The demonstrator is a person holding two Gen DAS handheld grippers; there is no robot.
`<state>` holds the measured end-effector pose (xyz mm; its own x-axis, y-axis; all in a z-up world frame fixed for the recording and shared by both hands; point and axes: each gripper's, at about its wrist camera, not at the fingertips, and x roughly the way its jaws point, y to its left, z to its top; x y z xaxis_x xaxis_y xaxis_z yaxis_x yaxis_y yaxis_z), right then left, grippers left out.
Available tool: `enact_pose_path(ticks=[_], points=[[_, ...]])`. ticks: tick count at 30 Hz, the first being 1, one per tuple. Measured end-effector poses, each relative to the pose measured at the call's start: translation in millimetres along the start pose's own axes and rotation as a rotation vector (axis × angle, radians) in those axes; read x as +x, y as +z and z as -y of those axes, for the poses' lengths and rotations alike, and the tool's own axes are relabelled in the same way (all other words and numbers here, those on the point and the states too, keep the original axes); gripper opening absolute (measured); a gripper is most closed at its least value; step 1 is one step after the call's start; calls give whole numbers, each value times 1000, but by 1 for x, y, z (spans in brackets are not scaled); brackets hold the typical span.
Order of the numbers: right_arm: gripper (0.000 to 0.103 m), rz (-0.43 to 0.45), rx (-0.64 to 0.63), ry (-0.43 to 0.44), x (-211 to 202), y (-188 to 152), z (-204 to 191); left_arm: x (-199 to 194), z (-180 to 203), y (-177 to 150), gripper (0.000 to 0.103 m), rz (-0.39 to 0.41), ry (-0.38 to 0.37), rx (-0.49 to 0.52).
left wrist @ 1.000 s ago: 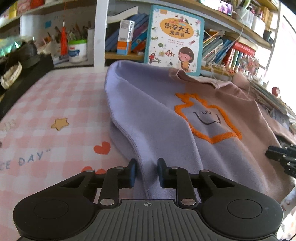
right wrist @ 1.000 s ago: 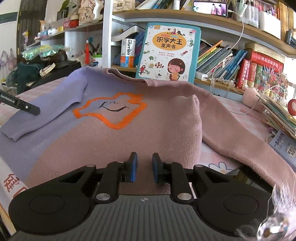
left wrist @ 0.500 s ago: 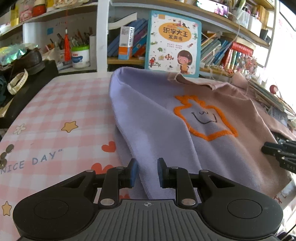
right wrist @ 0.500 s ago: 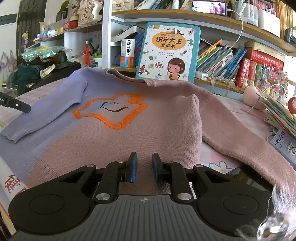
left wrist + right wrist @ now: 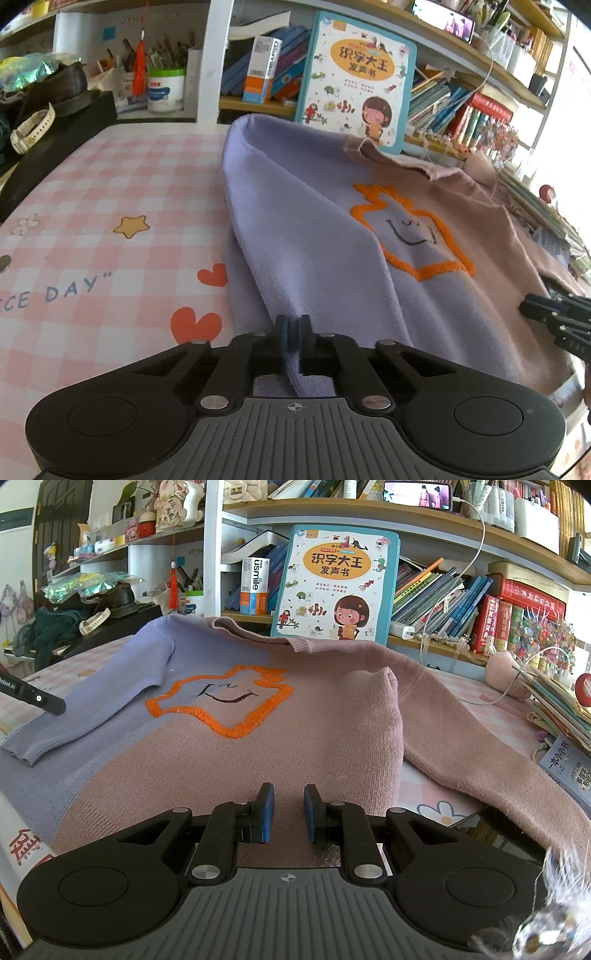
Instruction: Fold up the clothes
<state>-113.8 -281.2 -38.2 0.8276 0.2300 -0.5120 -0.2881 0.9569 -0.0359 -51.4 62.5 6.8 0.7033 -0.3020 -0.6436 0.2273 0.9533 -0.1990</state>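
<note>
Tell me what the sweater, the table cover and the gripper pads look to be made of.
Sweater: knit yarn, matte; fine ribbing at the cuff and hem, fuzzy orange outline stitched on. Fibre cannot be told.
Table cover: smooth printed sheet, pink check with hearts and stars; lies flat with a faint sheen, maybe vinyl or coated cloth.
Pads: blue, matte, probably rubber, on black plastic fingers.

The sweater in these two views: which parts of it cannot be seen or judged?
- Left wrist view: the cuff of the purple sleeve is hidden by the left tongs, shut on it.
- Right wrist view: the sweater hem is hidden behind the right tongs.
- Right wrist view: the pink sleeve end is cut off by the right edge.
</note>
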Motion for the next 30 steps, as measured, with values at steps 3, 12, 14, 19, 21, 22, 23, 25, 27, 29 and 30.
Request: enact_pose_path(ticks=[3,12,14,19,21,22,23,25,27,29,30], points=[[16,0,-5,-3,0,0,-1,-24,-9,23,2,136,68,23],[17,-7,0,-10,1,1,-1,-40,-101,114,2,274,496,85],[16,-12,-4,-15,1,2,-2,-27,-123,123,2,246,544,67],[17,-21,-18,-30,5,5,-4,19,-145,126,2,147,615,111],[17,-23,-24,-35,6,5,-5,30,-146,123,5,133,655,139],[17,-23,-27,-36,6,5,-6,33,-146,122,10,129,676,143],[17,-24,-27,-37,6,6,-6,37,-147,121,12,125,697,147],[17,-23,-23,-36,6,6,-5,34,-140,119,12,129,719,162],[18,-23,-18,-36,7,6,-4,29,-126,115,16,145,710,190],[21,-24,-7,-34,7,7,-2,19,-102,107,21,170,618,227],[25,-28,6,-29,6,8,0,14,-88,101,31,176,552,244]])
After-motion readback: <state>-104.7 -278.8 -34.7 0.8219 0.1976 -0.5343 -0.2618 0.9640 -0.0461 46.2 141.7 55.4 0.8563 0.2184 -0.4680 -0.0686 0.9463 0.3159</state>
